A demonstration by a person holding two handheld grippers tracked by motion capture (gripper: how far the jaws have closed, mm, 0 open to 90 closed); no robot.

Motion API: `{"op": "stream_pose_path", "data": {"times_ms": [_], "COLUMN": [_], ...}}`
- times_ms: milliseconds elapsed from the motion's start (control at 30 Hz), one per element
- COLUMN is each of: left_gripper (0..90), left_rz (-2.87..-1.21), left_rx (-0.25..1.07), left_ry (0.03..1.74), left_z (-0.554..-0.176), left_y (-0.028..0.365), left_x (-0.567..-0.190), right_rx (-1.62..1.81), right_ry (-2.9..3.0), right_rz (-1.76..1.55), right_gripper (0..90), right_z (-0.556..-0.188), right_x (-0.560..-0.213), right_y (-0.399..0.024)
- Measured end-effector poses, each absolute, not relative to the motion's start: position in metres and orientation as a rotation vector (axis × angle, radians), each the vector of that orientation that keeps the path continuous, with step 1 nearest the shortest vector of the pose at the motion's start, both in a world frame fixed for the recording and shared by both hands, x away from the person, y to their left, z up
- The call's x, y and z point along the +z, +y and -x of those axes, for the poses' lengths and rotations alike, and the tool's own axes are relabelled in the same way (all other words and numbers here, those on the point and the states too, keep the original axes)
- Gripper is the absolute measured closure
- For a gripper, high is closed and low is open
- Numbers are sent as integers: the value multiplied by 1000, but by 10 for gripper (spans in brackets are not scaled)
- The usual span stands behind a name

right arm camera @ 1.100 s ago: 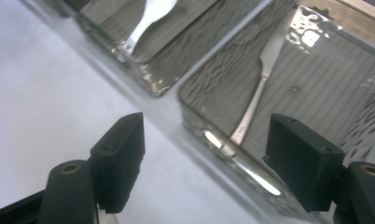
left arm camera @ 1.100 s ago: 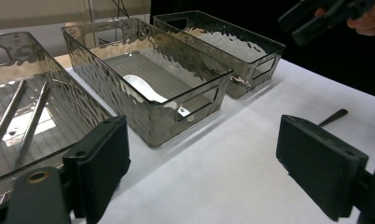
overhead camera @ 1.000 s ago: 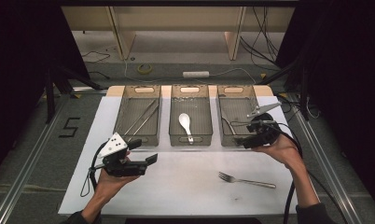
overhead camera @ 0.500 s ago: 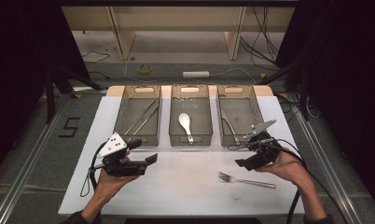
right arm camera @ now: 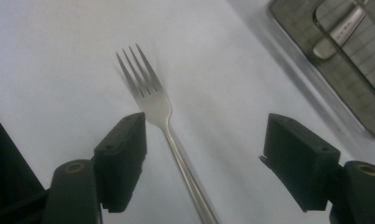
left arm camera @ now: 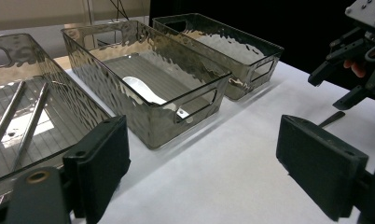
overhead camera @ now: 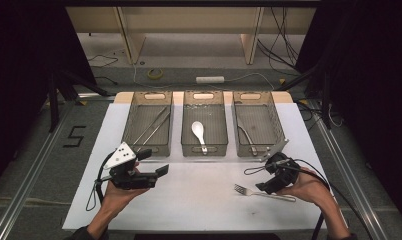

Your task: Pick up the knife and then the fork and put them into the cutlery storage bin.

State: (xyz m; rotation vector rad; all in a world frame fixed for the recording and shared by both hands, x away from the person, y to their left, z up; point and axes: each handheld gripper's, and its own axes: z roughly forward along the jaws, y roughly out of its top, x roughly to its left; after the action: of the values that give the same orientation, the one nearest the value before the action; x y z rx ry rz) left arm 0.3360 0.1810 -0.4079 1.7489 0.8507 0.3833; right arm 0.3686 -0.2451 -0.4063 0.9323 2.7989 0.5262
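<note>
Fork [overhead camera: 263, 193] lies flat on white table [overhead camera: 199, 200], in front of right bin [overhead camera: 256, 122]. Right gripper [right arm camera: 202, 154] hovers over fork, fingers spread wide, handle between them, untouched. Left gripper [overhead camera: 159, 172] level near left bin [overhead camera: 149, 125], fingers spread, empty.

bins [overhead camera: 203, 131]: 3 | forks [overhead camera: 263, 193]: 2 | spoons [overhead camera: 199, 135]: 1 | chopsticks [overhead camera: 151, 125]: 2 | grippers [overhead camera: 161, 172]: 2

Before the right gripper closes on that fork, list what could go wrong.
1. The fork lies flat on the white table; the right gripper, open astride its handle, may scrape the surface or slip off.
2. The handle sits nearer one pad, so closing could skew it.
</note>
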Motion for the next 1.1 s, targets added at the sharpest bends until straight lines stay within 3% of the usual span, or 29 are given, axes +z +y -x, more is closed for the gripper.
{"op": "stream_pose_path", "data": {"times_ms": [133, 633, 1100], "left_gripper": [168, 168, 168], "left_rz": [-1750, -1753, -1759], "left_rx": [383, 383, 385], "left_ry": [848, 843, 841], "left_z": [-336, -336, -336], "left_y": [181, 180, 180], "left_x": [-408, -408, -408], "right_rx": [509, 421, 336], "right_ry": [2816, 2890, 2912], "right_rz": [-935, -916, -929], "right_gripper": [300, 522, 669], "right_z": [-366, -360, -361], "right_x": [-414, -437, -449], "right_y": [-247, -248, -249]}}
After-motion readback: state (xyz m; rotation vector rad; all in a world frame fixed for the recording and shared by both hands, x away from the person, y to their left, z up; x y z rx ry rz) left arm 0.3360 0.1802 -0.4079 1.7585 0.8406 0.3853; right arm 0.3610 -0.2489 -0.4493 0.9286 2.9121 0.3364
